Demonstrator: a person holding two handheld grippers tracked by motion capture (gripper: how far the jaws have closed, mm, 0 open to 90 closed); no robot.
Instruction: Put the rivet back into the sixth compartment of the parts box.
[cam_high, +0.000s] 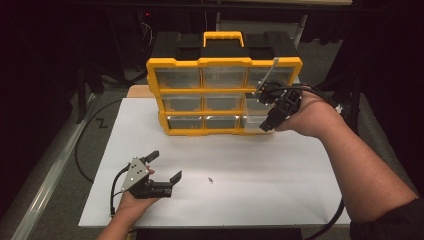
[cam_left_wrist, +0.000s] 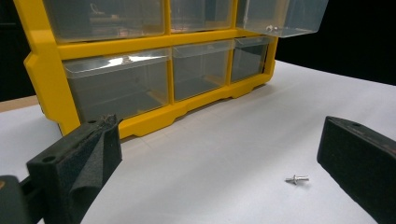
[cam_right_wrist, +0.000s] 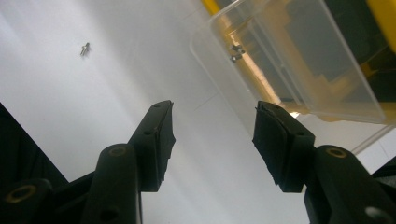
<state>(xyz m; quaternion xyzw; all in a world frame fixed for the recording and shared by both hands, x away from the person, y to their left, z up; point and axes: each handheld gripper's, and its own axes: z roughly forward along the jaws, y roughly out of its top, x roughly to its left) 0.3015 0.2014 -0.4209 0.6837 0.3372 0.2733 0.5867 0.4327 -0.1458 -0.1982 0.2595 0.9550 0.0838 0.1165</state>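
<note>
High view: yellow 9-drawer organizer at the bench's far edge, 1 clear drawer pulled out; small screw lies between. Left gripper and right gripper both gape, empty.

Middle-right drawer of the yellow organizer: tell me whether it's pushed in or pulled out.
Pulled out. The clear drawer juts forward past the yellow organizer frame, beside the open right claw; a small metal part lies inside.

I see a white tabletop set in a dark room, lit from above while everything beyond its edges falls to black. Grey floor shows at the left, with a pale metal rail running along it. A wooden surface peeks out behind the white top.
</note>
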